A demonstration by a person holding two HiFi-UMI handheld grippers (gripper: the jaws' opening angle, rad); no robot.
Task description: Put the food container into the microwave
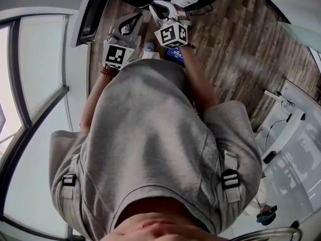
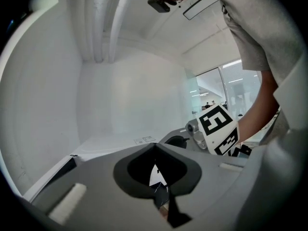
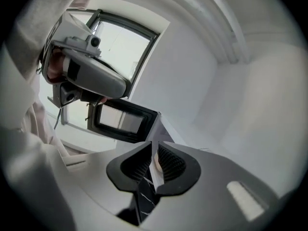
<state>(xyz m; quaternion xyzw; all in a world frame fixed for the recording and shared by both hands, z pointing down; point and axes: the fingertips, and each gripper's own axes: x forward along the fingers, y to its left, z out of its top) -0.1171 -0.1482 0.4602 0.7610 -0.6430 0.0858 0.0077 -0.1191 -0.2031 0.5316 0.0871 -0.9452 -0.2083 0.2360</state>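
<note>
Beside the white microwave with its black-framed window (image 3: pixel 120 120), both tongs hang before the person's grey shirt (image 1: pixel 150 144). The left tongs (image 2: pixel 158 177) are drawn together and empty; the right tongs (image 3: pixel 153 160) are narrowed to a slit and empty. No food container shows in any view. The step in hand is probably to locate it, spreading the tongs before approach. The wood-plank floor (image 1: pixel 235 39) alongside the microwave offers turning room, and the microwave's front corner looks the nearest obstruction.

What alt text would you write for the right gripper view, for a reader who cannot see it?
The right gripper fills the foreground, its jaws closed to a thin slit with nothing between them. Beyond them stands a white microwave with a dark-framed door window. The left gripper shows at upper left, against a white wall.
</note>
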